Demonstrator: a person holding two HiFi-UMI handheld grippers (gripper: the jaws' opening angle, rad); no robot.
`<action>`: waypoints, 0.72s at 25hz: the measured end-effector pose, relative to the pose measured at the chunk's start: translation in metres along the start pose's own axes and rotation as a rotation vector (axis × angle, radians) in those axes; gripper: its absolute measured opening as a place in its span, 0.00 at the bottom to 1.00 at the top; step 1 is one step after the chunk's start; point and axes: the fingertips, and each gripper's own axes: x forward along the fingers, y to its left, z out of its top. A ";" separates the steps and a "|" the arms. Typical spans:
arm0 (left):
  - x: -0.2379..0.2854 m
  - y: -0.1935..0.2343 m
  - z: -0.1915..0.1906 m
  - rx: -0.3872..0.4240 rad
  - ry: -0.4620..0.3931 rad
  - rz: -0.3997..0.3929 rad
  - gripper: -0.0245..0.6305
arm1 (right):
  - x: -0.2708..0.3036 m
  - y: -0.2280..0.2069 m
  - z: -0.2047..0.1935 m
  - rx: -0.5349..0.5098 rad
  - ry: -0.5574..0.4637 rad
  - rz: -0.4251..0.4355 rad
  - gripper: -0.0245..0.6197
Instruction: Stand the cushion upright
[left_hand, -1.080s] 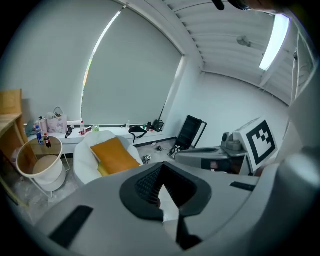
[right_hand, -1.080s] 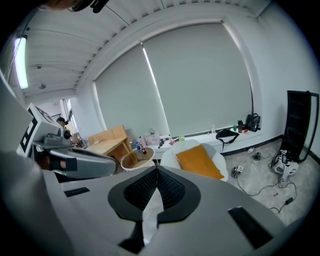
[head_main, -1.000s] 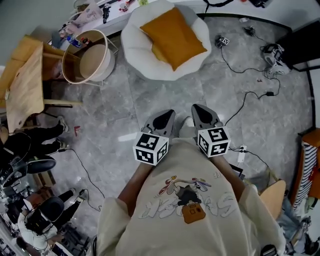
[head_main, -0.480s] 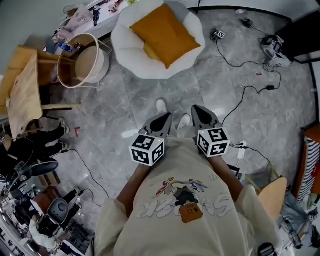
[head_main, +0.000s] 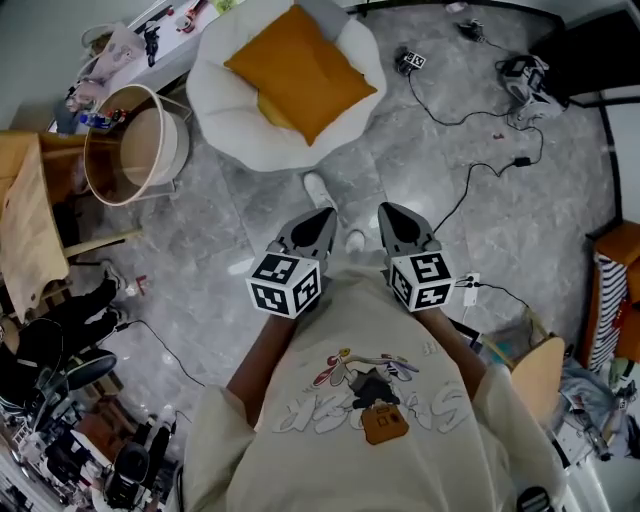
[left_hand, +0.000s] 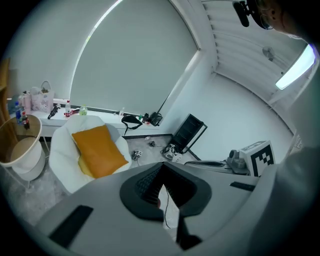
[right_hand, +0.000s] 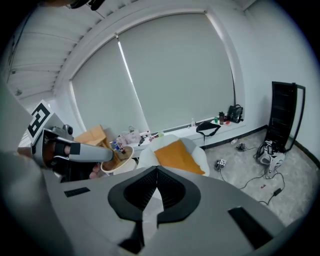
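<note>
An orange cushion (head_main: 298, 68) lies flat, slightly tilted, in a round white chair (head_main: 232, 112) at the top of the head view. It also shows as the orange cushion (left_hand: 98, 150) in the left gripper view and the cushion (right_hand: 178, 156) in the right gripper view. My left gripper (head_main: 322, 215) and right gripper (head_main: 385, 210) are held side by side in front of my chest, both shut and empty, well short of the chair. Their tips point toward it over the grey floor.
A round beige basket (head_main: 135, 156) stands left of the chair, with a wooden chair (head_main: 25, 235) further left. Cables (head_main: 470, 185) and small devices lie on the floor to the right. A low shelf with bottles (left_hand: 45, 107) runs along the window wall. My shoe (head_main: 319, 188) shows between gripper and chair.
I have walked toward the white chair, which now sits closer and further left in the head view. Both grippers came along, still shut.
</note>
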 end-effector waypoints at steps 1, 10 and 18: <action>0.008 0.002 0.011 0.013 0.004 -0.014 0.05 | 0.006 -0.008 0.008 0.006 0.001 -0.015 0.07; 0.051 0.063 0.092 0.040 0.022 -0.027 0.05 | 0.085 -0.024 0.078 0.023 0.000 -0.030 0.07; 0.052 0.128 0.126 -0.033 -0.020 0.021 0.05 | 0.148 0.000 0.120 -0.051 0.036 0.032 0.07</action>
